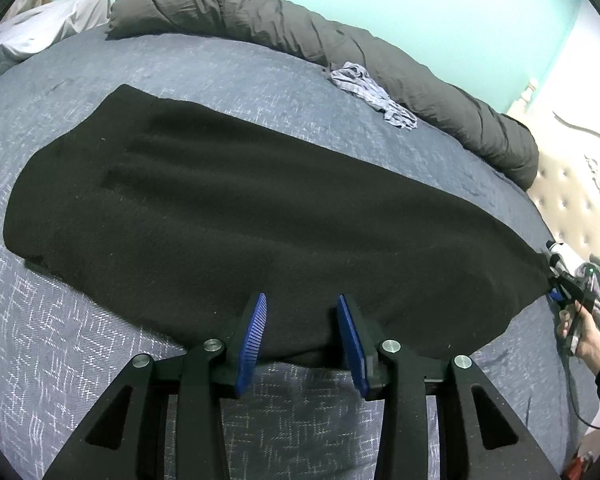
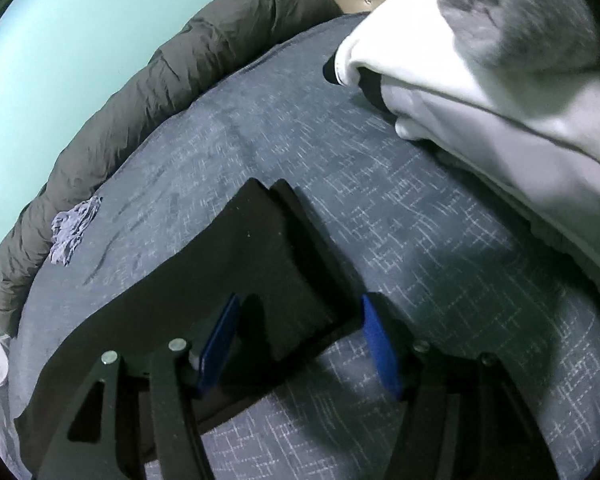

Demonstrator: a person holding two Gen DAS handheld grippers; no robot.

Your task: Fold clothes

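Nearest, the left gripper (image 1: 302,328) and right gripper (image 2: 300,336) both have released jaws straddling the near edge and corner of the black garment (image 1: 236,208), spread flat on the blue bed (image 1: 80,340), a rolled grey duvet (image 1: 340,52) beyond.

The bed (image 1: 80,360) wears a blue-grey cover with a pale crosshatch pattern. A black garment (image 1: 240,216) lies spread flat across its middle. Along the far edge runs a rolled dark grey duvet (image 1: 340,48), a small crumpled blue cloth (image 1: 370,92) just beside it. At the right lies a white and grey pile of clothes (image 2: 500,92).
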